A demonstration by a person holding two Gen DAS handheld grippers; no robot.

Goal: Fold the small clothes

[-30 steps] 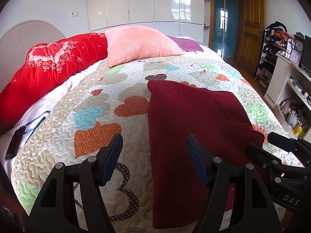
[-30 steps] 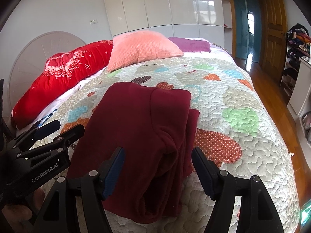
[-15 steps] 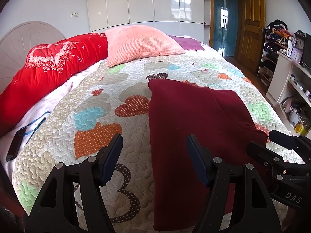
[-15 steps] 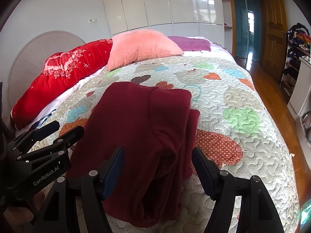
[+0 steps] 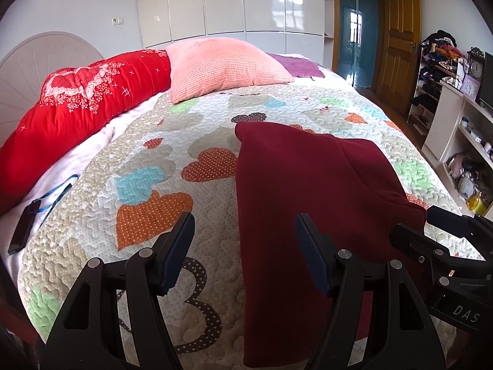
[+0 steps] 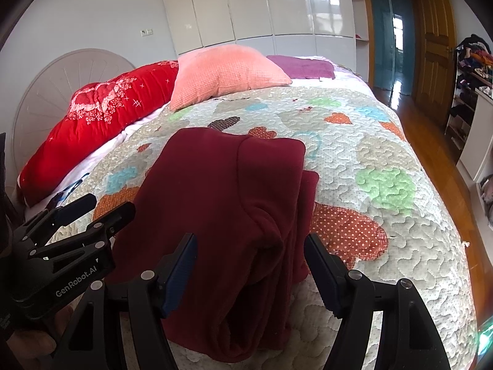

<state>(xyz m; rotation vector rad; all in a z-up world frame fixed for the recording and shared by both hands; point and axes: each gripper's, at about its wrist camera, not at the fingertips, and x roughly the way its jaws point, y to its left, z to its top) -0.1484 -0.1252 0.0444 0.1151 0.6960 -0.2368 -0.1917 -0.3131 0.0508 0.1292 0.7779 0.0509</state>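
A dark red garment (image 6: 222, 215), already doubled over, lies on the patchwork quilt (image 6: 385, 160) at the near edge of the bed, its lower end spilling over that edge. It looks like soft, thick fleece: light, limp, likely to sag and slide open if lifted by one layer. The left gripper (image 5: 245, 249) and right gripper (image 6: 251, 265) hover above it, both spread wide, pinching nothing. I would take the near corners, catching all layers together.

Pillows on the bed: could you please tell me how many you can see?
2: a long red pillow along the headboard side, and a pink pillow next to it. More may be hidden behind them.
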